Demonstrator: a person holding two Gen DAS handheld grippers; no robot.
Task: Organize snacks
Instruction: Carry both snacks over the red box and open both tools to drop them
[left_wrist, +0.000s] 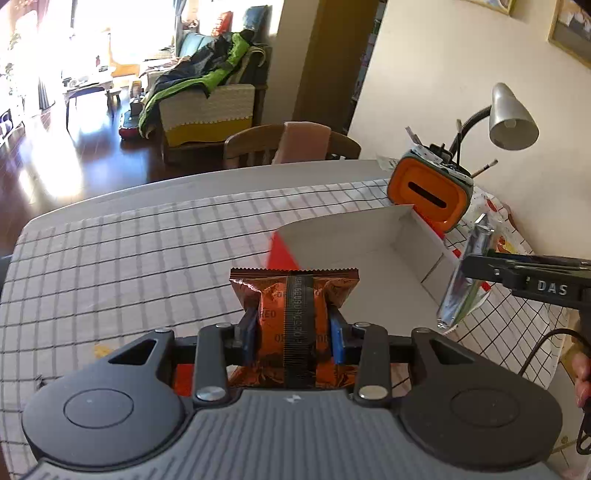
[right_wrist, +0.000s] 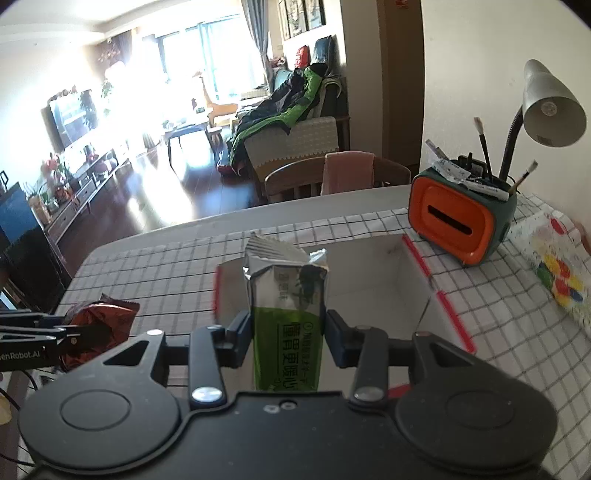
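Note:
My left gripper (left_wrist: 293, 332) is shut on an orange-brown foil snack packet (left_wrist: 295, 295), held upright above the checked tablecloth. To its right an open white cardboard box (left_wrist: 354, 240) with red outer sides sits on the table. My right gripper (right_wrist: 288, 332) is shut on a silver and green snack packet (right_wrist: 288, 295), in front of the same box (right_wrist: 369, 266). In the left wrist view the right gripper (left_wrist: 476, 266) comes in from the right, holding the silver packet (left_wrist: 461, 280) over the box's right side. The left gripper's packet (right_wrist: 99, 321) shows at the left of the right wrist view.
An orange and green pen holder (right_wrist: 458, 221) with brushes and a grey desk lamp (right_wrist: 550, 107) stand behind the box by the wall. A colourful dotted packet (right_wrist: 554, 266) lies at the right. A wooden chair (left_wrist: 291, 144) stands at the table's far edge.

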